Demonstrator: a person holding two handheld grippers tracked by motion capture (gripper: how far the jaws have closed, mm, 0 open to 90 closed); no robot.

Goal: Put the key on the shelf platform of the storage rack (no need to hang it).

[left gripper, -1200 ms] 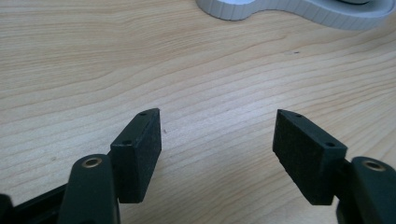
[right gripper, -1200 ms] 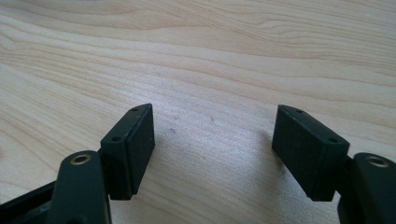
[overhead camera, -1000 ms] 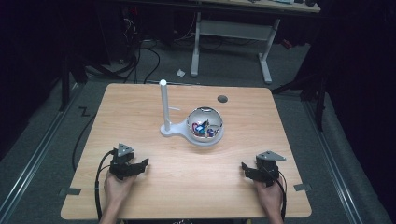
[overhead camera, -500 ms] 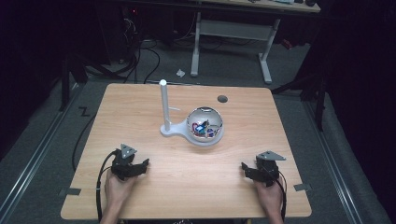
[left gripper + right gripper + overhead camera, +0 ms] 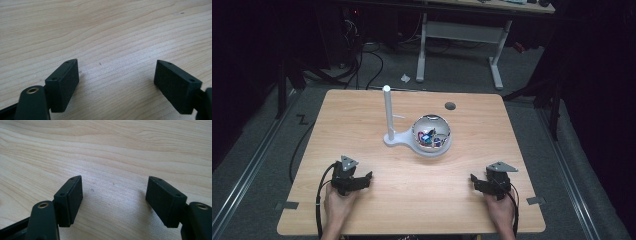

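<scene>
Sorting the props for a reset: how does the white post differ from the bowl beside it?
The white post stands tall, thin and upright; the bowl is low, round and wide. The post carries nothing; the bowl holds small colourful items. Both sit on one white base near the middle of the table.

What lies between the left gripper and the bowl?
Bare tabletop: in the high view nothing sits between the left gripper and the bowl; its own view shows bare wood between open fingers.

Dim room; grey floor (image 5: 257, 150); white-legged desk (image 5: 462, 30) beyond the wooden table (image 5: 362, 110)
</scene>
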